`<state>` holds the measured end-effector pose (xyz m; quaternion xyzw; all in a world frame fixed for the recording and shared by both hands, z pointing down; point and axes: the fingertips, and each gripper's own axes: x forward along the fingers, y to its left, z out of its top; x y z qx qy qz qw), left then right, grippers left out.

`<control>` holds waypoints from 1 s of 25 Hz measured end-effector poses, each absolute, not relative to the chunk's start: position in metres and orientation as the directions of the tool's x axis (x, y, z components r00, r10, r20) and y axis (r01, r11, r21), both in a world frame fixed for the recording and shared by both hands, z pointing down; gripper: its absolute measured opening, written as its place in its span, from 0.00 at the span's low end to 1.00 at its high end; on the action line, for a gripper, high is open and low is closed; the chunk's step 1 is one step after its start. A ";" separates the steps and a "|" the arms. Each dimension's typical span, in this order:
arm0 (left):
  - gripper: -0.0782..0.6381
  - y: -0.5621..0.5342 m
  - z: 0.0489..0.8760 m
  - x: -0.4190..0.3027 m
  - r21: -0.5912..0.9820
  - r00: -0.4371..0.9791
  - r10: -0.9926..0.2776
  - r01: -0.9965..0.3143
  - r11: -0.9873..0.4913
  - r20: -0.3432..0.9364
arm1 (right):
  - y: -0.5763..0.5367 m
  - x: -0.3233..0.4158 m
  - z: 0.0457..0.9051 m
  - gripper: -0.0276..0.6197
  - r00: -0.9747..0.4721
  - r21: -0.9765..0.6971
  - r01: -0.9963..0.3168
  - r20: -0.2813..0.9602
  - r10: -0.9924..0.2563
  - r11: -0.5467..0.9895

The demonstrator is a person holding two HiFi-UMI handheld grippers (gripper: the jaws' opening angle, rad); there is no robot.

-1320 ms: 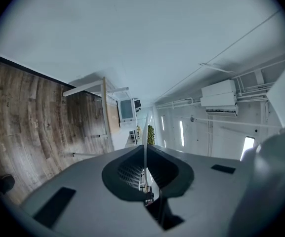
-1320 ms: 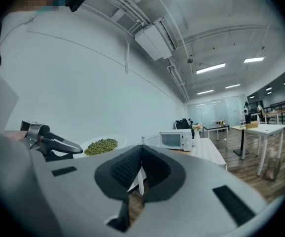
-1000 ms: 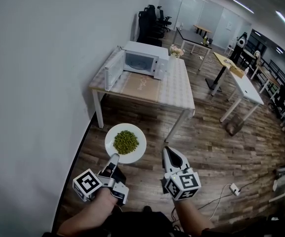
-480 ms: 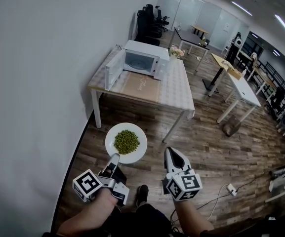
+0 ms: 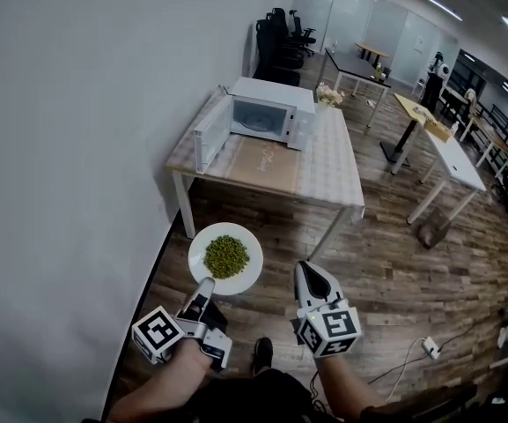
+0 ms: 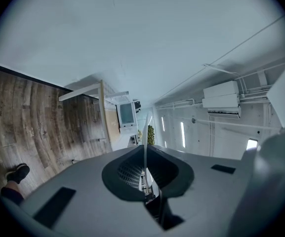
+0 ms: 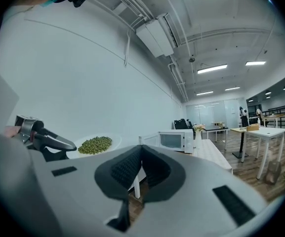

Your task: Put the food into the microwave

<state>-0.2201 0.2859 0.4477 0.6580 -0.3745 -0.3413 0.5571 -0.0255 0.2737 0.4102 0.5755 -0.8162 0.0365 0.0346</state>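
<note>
- Progress: the carry is under way and the delivery is not yet done. The plate [image 5: 199, 247] of food is held out over the wooden floor [image 5: 386, 271], well short of the microwave [image 5: 271, 113].
- Grip: the left tongs [image 5: 205, 282] are clamped on the plate's near rim. Their jaws are almost together, with only the thin white edge between them, and they hold the plate about level.
- Spare hand: the right tongs [image 5: 306, 270] are closed on nothing, their jaws meeting. They sit to the right of the plate and apart from it.
- Plate contents: a heap of green peas [image 5: 225, 256] lies in the middle with bare white rim all round, and none seems spilled.
- Microwave: it stands at the far left of the desk [image 5: 328, 161], beside the wall. Its door [image 5: 211, 135] is swung wide open to the left, so that step looks finished. The chamber is too small here to tell what, if anything, is inside.
- Left to do, as I judge it: reach the desk, slide the plate into the open chamber, let go, and probably shut the door.
</note>
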 end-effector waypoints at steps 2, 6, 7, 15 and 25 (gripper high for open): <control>0.13 0.271 0.447 -0.215 0.988 0.479 -0.877 -0.122 -0.095 -0.026 | 0.258 -0.021 0.408 0.05 -0.346 -0.015 -0.938 0.093 -0.934 0.346; 0.13 0.240 0.449 -0.201 0.987 0.470 -0.882 -0.136 -0.088 -0.014 | 0.226 -0.009 0.409 0.05 -0.366 -0.015 -0.930 0.090 -0.926 0.366; 0.13 0.233 0.450 -0.198 0.986 0.467 -0.884 -0.143 -0.083 -0.007 | 0.219 -0.005 0.409 0.05 -0.371 -0.018 -0.929 0.088 -0.925 0.371; 0.13 0.184 0.445 -0.169 0.984 0.442 -0.897 -0.167 -0.070 0.011 | 0.168 0.028 0.409 0.05 -0.395 -0.032 -0.919 0.083 -0.915 0.394; 0.13 0.133 0.442 -0.123 0.976 0.432 -0.901 -0.208 -0.065 0.032 | 0.119 0.069 0.413 0.05 -0.425 -0.032 -0.905 0.079 -0.902 0.424</control>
